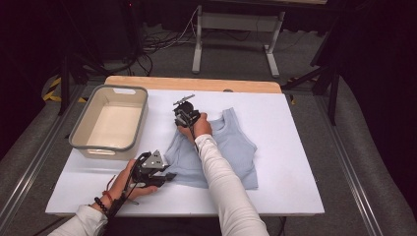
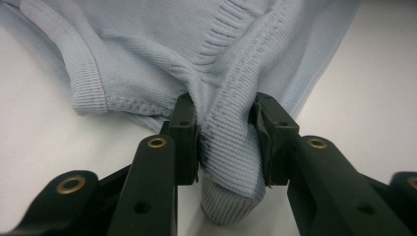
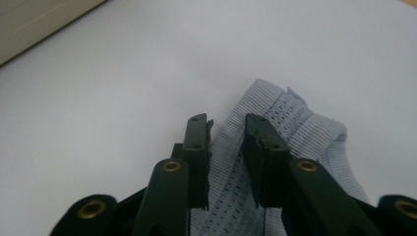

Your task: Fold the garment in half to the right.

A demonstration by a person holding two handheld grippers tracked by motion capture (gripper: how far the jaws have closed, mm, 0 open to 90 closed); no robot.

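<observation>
One pale blue top (image 1: 223, 147) lies on the white bench (image 1: 295, 147) right of one empty tub (image 1: 110, 120), left tongs (image 1: 169, 176) clenched on its hem, right tongs (image 1: 183, 109) clenched on its strap.

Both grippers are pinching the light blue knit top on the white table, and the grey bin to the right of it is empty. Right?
Not quite: in the high view the grey bin sits to the left of the light blue knit top, not the right. The rest holds: left gripper and right gripper both pinch it, and the bin is empty.
</observation>
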